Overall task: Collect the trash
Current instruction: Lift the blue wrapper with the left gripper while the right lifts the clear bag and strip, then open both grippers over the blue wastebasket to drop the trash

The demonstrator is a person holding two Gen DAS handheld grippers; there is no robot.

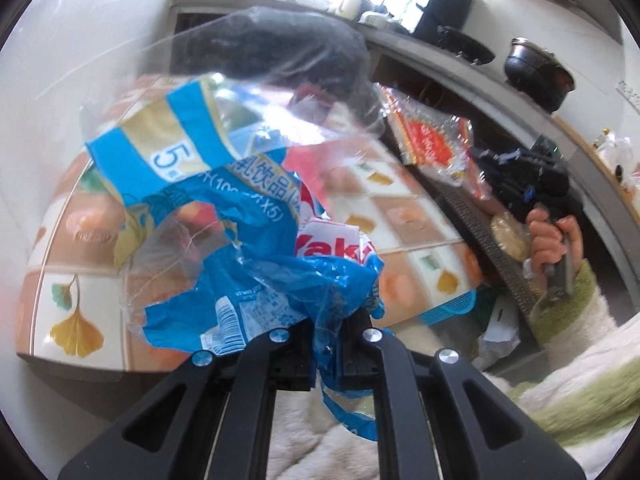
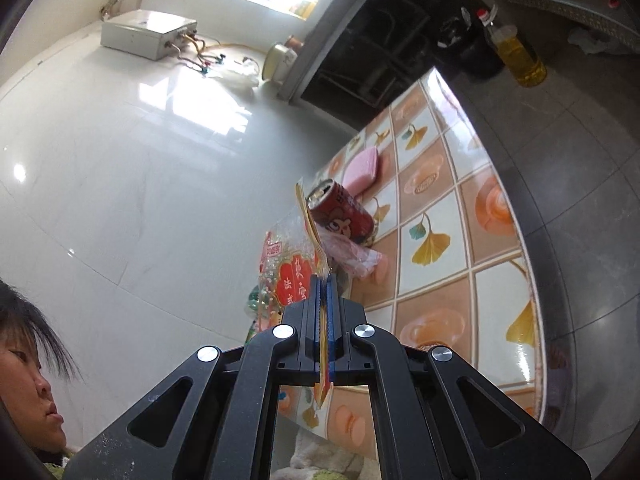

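Two grippers hold trash above the tiled worktop: left gripper jaws clamp a blue wrapper, right gripper jaws pinch a red-printed clear wrapper.

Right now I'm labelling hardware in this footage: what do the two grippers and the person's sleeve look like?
Both the left gripper and the right gripper are matte black with silver round bolts; the right's pads are blue. The sleeve is fuzzy, green and cream.

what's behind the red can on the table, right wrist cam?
A pink sponge-like pad lies on the table just past the red can; its near edge is hidden by the can. The clear wrapper in the right gripper covers the can's left side.
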